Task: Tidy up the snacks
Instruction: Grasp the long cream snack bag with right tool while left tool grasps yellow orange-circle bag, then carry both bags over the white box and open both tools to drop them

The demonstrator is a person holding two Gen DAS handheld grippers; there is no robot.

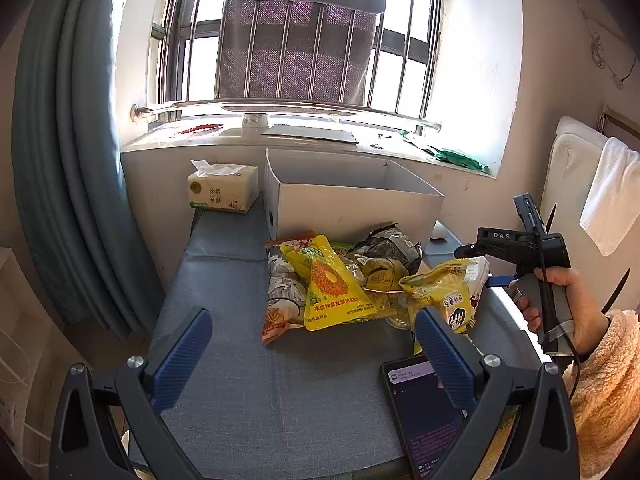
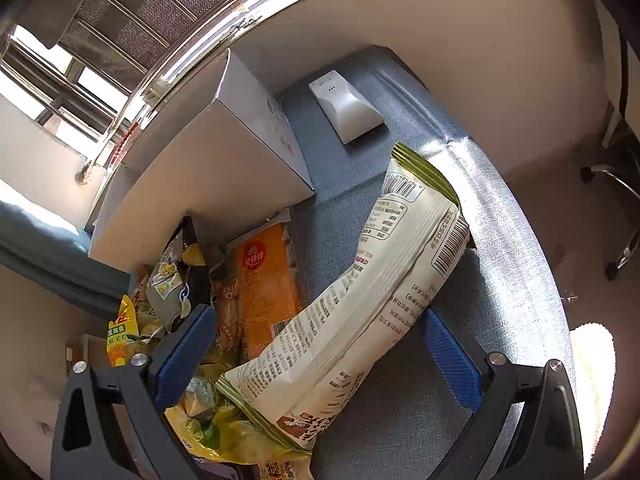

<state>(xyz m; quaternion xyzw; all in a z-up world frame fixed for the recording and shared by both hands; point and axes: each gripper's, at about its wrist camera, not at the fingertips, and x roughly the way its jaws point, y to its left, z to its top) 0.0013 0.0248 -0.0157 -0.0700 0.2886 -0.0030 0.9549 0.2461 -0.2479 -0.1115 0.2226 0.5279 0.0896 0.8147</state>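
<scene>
A pile of snack packets (image 1: pixel 344 280) lies on the blue-grey table (image 1: pixel 224 320) in front of an open white box (image 1: pixel 344 196). My left gripper (image 1: pixel 312 356) is open and empty, low over the table's near part, short of the pile. My right gripper (image 2: pixel 320 356) is open, tilted over the pile's right side; a long cream packet (image 2: pixel 360 292) lies between its fingers, untouched by the pads. It also shows in the left wrist view (image 1: pixel 500 264), held in a hand. An orange packet (image 2: pixel 268 280) lies beside the cream one, next to the box (image 2: pixel 208 168).
A tissue pack (image 1: pixel 222 188) stands left of the box. A phone (image 1: pixel 424 412) lies at the table's near right corner. A white device (image 2: pixel 346 106) lies right of the box. Curtain at left, windowsill behind, chair and towel at right.
</scene>
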